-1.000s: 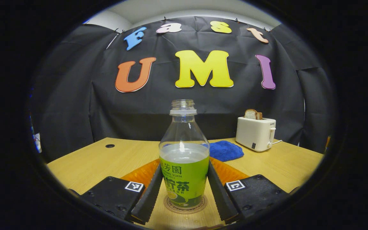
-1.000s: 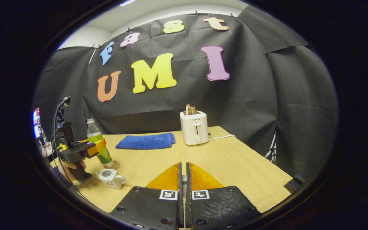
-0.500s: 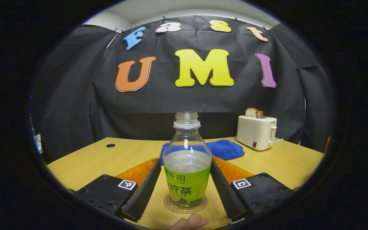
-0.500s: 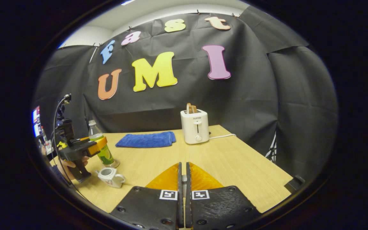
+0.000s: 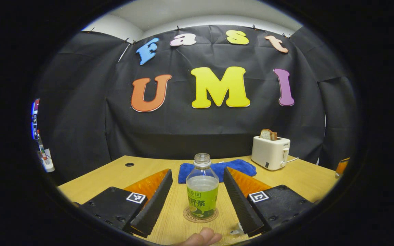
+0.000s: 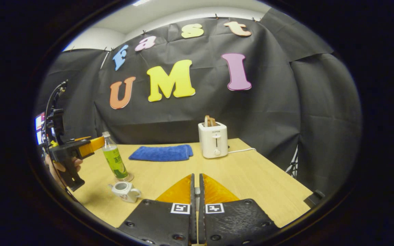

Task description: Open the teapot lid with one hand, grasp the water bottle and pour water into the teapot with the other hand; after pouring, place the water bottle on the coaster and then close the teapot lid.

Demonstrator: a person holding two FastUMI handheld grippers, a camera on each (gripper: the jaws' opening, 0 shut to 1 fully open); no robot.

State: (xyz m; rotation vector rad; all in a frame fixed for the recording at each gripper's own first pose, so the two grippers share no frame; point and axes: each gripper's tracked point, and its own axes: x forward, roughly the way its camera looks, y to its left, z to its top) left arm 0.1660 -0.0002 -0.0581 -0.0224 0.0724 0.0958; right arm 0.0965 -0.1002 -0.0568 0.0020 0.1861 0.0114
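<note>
My left claw (image 5: 197,191) is spread wide, clear of the bottle (image 5: 202,191), which stands upright on the coaster (image 5: 200,215). My right claw (image 6: 195,191) is pressed together above the tabletop (image 6: 251,177). Teapot (image 6: 125,191) sits lidless near the bottle.

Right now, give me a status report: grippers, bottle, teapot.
Left gripper open, clear of water bottle. Bottle upright on coaster. Right gripper shut; nothing visible between its fingers. Teapot lid off.

Water bottle (image 5: 202,191): clear, uncapped, green label, partly filled, upright on coaster.
Coaster (image 5: 189,216): round, flat on bench.
Teapot (image 6: 125,191): small, white, lidless, just beside bottle.
</note>
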